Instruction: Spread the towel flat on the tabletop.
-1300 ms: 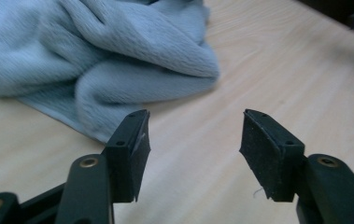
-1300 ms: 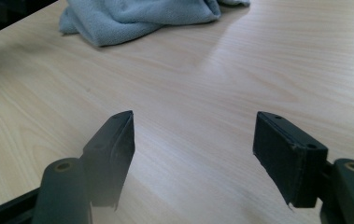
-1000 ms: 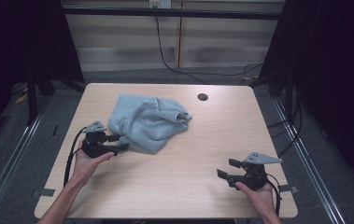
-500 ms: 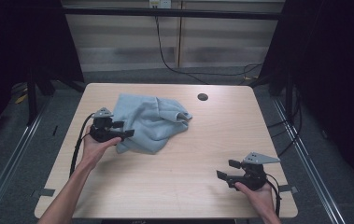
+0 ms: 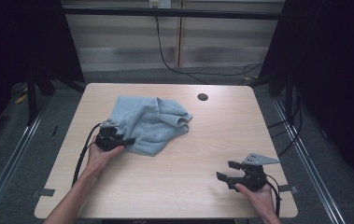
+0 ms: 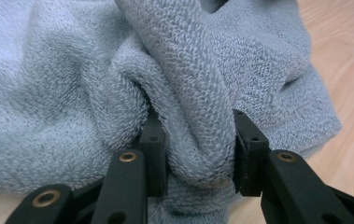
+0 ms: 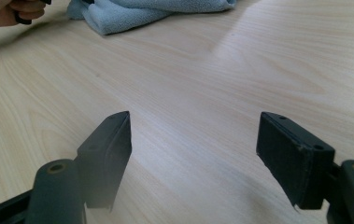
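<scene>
A crumpled light-blue towel (image 5: 151,123) lies on the wooden table (image 5: 212,140), left of centre. My left gripper (image 5: 129,140) is at the towel's near-left edge. In the left gripper view its jaws press on both sides of a thick rolled fold of the towel (image 6: 188,70), so the left gripper (image 6: 195,154) is shut on it. My right gripper (image 5: 226,171) rests near the table's front right, far from the cloth. Its jaws stand wide apart over bare wood, so the right gripper (image 7: 193,149) is open and holds nothing. The towel (image 7: 132,11) lies far ahead of it.
A small round dark hole (image 5: 202,97) sits in the tabletop behind the towel. Black cables trail from both grippers toward the front edge. The hand (image 7: 16,9) holding the left gripper appears at the top left of the right gripper view.
My left gripper has moved forward and right onto the towel's edge and closed on a fold. The right gripper has stayed where it was.
</scene>
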{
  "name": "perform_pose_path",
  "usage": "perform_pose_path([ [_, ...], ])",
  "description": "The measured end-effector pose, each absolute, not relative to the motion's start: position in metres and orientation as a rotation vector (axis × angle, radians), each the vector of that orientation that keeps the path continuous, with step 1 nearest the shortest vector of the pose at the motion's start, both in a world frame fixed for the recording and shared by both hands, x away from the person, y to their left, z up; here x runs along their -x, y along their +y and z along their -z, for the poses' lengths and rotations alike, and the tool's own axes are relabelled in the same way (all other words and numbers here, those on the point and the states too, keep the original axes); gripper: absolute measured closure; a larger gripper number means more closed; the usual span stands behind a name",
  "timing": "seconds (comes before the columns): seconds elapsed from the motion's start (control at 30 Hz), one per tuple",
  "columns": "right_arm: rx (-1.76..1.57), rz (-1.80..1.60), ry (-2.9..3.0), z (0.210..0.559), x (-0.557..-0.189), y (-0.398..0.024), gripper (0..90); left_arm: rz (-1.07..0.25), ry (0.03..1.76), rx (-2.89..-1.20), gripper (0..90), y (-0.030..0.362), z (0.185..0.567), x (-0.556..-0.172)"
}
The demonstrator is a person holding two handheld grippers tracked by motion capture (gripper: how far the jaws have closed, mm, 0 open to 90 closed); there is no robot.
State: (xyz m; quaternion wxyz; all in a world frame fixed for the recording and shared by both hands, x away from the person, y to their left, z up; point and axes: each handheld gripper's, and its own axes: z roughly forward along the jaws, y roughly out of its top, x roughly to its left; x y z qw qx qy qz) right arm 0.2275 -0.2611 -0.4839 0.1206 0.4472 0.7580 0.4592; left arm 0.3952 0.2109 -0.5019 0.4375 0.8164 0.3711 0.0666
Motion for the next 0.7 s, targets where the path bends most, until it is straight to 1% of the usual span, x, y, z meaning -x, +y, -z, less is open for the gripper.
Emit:
perform_pose_path([
  [0.13, -1.304, -1.342, 2.223, 0.484, -0.228, -0.258, 26.9, -0.124, 0.884, -2.033, 63.5, 0.213, 0.503, -0.381],
  [0.4, -1.303, -1.34, 2.241, 0.486, -0.232, -0.252, 30.0, -0.095, 0.847, -2.06, 63.4, 0.215, 0.501, -0.356],
  [0.7, -1.296, -1.37, 2.227, 0.479, -0.234, -0.248, 30.5, -0.047, 0.782, -2.078, 63.3, 0.214, 0.5, -0.306],
])
